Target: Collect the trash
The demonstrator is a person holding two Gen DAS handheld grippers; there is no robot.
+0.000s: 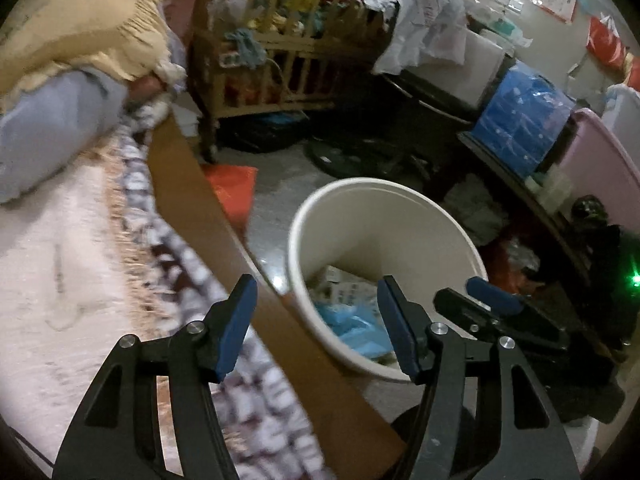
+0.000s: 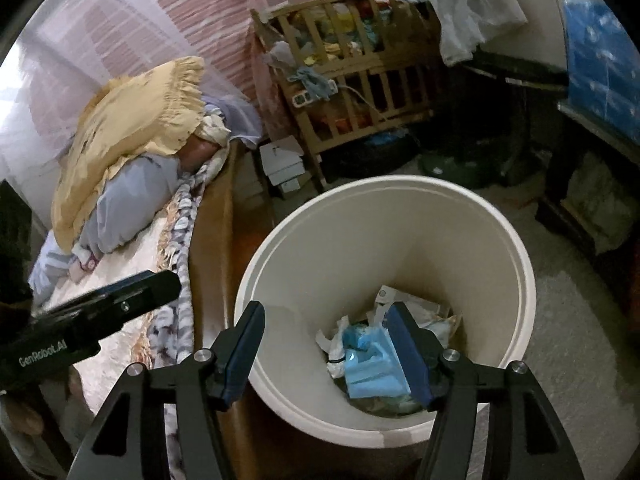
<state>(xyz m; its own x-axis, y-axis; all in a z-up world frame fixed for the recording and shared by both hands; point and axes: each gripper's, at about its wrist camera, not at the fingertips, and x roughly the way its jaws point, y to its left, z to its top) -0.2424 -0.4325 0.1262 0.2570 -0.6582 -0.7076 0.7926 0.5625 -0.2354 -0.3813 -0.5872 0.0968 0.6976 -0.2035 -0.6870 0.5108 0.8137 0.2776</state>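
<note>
A: Are the grippers holding anything?
B: No. The left gripper (image 1: 316, 320) and right gripper (image 2: 326, 344) are both gaping half-open, empty.
A: The trash?
B: It's lying in the white bin (image 2: 400, 200), blue wrapper (image 2: 368, 372) at six o'clock.

Left wrist view: angled down, near bed edge (image 1: 188, 184), bin (image 1: 384, 240) right of centre. Right wrist view: closer above bin (image 2: 384, 256). Shared: bin, bed, crib (image 1: 288, 40).
</note>
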